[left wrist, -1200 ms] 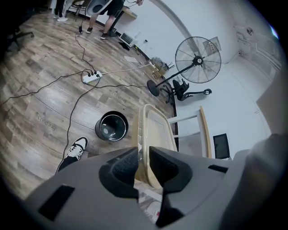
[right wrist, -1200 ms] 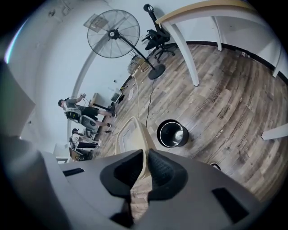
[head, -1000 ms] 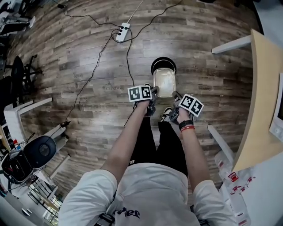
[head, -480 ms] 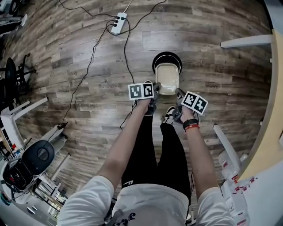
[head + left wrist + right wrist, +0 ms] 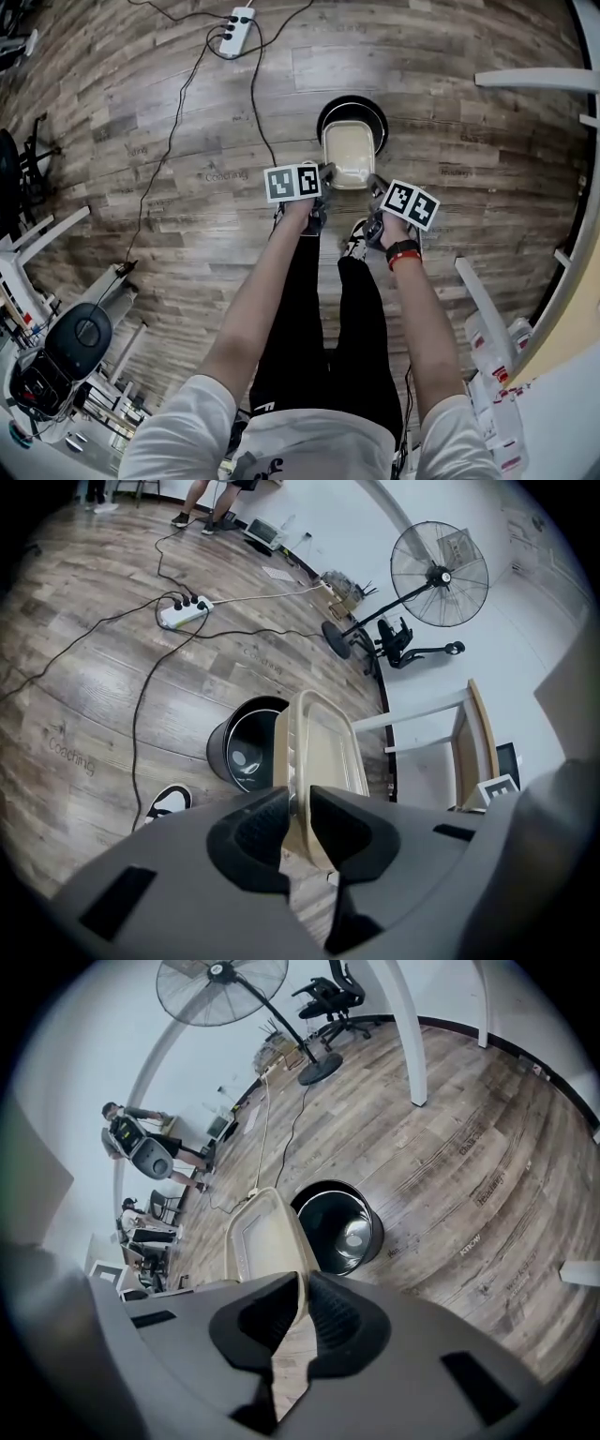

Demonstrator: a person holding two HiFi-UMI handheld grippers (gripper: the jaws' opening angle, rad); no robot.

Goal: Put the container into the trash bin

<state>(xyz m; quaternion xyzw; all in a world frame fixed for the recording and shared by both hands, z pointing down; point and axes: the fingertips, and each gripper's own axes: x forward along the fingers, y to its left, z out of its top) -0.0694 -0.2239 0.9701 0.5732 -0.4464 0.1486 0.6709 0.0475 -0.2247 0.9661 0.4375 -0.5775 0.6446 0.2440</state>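
- A pale beige plastic container (image 5: pixel 348 155), rectangular with rounded corners and a raised lip round its edge, is held in the air between two hand-held tongs
- In the head view it hangs over a round black trash bin (image 5: pixel 353 101) on a wooden floor (image 5: pixel 469 197) and covers the near part of the bin's open mouth
- The left gripper (image 5: pixel 326 173) pinches the container's near left corner, and the right gripper (image 5: pixel 375 185) pinches its near right corner
- Both pairs of jaws stand narrow, pressed on the thin lip of the container
- The head view alone shows the person's bare forearms, dark trousers and white shirt, with a red band (image 5: pixel 402 259) at the right wrist
- The left gripper view looks along the container's edge, so its depth shows; it also takes in a black and white shoe (image 5: pixel 167 802) beside the bin, a white power strip (image 5: pixel 183 613) with black cables, and a tall standing fan (image 5: pixel 439 574) by the wall
- The right gripper view shows the bin's shiny, bare inside (image 5: pixel 349 1232) just beyond the container, and people (image 5: pixel 131 1138) far off on the left side of the room
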